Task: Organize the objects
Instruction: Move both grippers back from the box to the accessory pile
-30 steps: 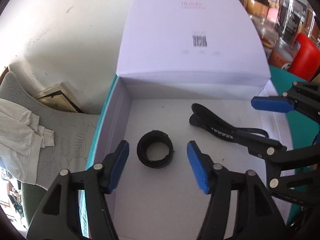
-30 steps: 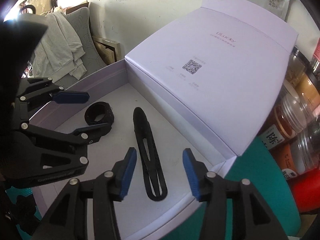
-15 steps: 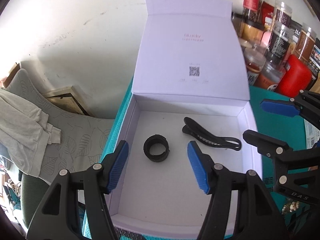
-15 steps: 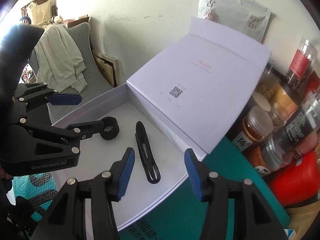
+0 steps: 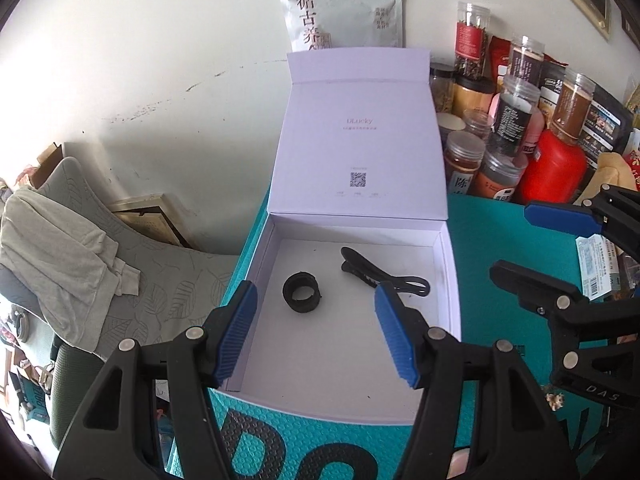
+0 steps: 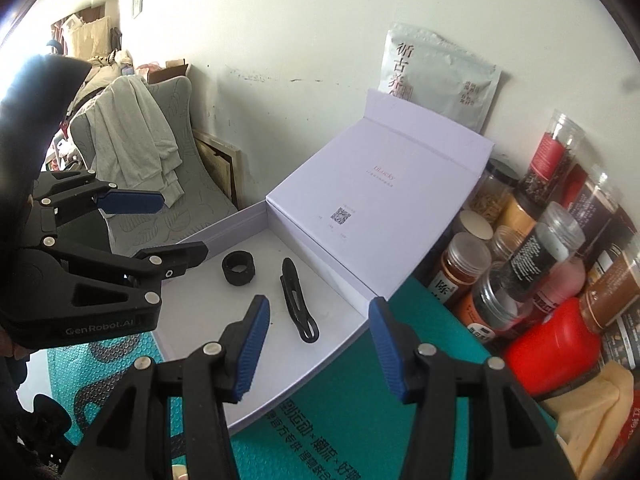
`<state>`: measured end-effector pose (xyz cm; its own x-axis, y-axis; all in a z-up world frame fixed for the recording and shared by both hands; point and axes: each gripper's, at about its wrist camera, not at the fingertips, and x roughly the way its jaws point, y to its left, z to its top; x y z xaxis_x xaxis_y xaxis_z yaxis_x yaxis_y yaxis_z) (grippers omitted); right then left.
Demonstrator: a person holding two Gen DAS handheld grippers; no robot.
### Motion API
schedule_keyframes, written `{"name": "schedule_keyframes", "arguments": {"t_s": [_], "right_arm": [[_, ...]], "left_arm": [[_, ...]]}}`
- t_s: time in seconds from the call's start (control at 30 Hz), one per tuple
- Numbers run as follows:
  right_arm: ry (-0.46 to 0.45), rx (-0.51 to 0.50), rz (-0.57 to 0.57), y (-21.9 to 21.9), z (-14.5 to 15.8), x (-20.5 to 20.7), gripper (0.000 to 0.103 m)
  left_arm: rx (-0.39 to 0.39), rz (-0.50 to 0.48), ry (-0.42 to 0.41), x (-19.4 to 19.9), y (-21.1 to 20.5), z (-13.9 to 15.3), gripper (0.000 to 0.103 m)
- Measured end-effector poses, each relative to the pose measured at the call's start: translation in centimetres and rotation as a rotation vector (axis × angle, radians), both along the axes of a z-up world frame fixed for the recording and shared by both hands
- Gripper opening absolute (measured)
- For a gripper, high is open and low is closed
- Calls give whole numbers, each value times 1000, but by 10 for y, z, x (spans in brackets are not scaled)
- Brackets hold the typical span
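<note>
Left wrist view: both grippers, left (image 5: 316, 328) and right (image 6: 318, 346), hover with fingers apart (holding nothing) above the box (image 5: 448, 280); ring (image 5: 300, 297) and clip (image 5: 384, 276) lie inside.

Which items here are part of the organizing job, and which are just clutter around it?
Job:
- box, lid up
- black ring in the box
- hair clip in the box, beside the ring
- left gripper and right gripper, both open and empty

Lying about:
- jars along the wall
- red container
- foil pouch
- cloth on the chair
</note>
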<state>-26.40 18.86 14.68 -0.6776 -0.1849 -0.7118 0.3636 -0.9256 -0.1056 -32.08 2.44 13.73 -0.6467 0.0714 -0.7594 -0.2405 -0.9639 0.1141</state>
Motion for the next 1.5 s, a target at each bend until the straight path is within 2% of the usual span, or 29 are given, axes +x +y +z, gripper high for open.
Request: {"name": "schedule_keyframes", "arguments": {"t_s": [0.27, 0.67, 0.87, 1.17, 1.5], "right_arm": [[54, 6, -9, 11, 25, 40, 52], [85, 6, -30, 31, 36, 99, 52], [77, 9, -56, 43, 30, 127, 52], [45, 1, -70, 59, 8, 161, 52], [5, -1, -74, 68, -23, 186, 52]], "left_arm": [[-1, -6, 45, 45, 14, 33, 60], [18, -47, 83, 118, 42, 62, 60], [29, -60, 64, 143, 54, 55, 60], [42, -83, 13, 179, 69, 27, 60], [14, -96, 3, 220, 81, -4, 60]]}}
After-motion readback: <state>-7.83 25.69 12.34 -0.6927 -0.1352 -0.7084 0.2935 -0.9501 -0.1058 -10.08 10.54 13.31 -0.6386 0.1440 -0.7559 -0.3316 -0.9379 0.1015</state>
